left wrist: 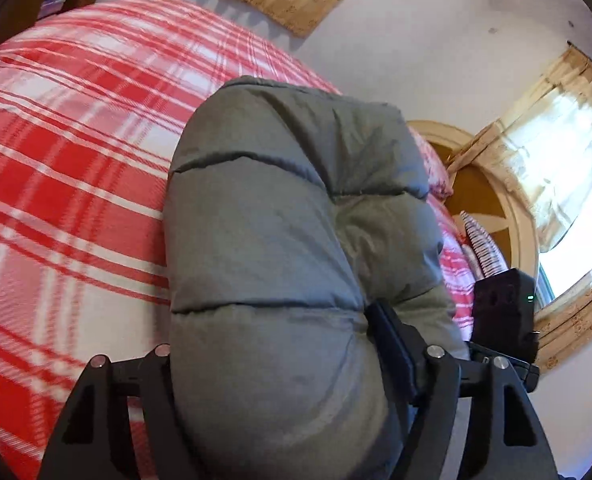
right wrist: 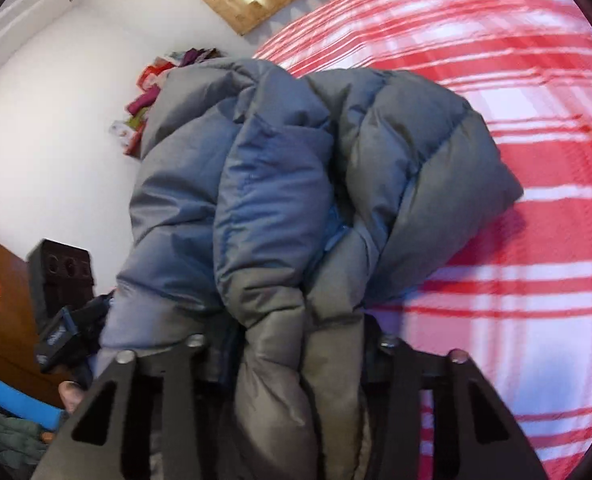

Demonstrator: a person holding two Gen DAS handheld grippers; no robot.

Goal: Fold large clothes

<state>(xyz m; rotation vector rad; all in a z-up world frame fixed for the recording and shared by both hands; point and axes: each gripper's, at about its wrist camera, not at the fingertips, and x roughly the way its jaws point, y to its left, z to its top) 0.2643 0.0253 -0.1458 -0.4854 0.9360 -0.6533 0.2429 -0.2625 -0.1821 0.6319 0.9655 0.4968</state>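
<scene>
Left tool: I see it clenched on the grey puffer jacket; left finger buried.
Right tool: gripping bunched jacket; fingertips hidden.
Jacket: lifted above plaid bed, stretching toward 12 o'clock.
Motion blur: bedspread smeared.

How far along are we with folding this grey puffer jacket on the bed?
Done: the grey puffer jacket is picked up, bunched in thick layers above the red plaid bedspread. In hand: the left gripper and right gripper are each clamped on padded fabric. Left: no flat, squared fold shows yet; the bundle looks loose, so it probably needs laying down, folding and smoothing.
</scene>
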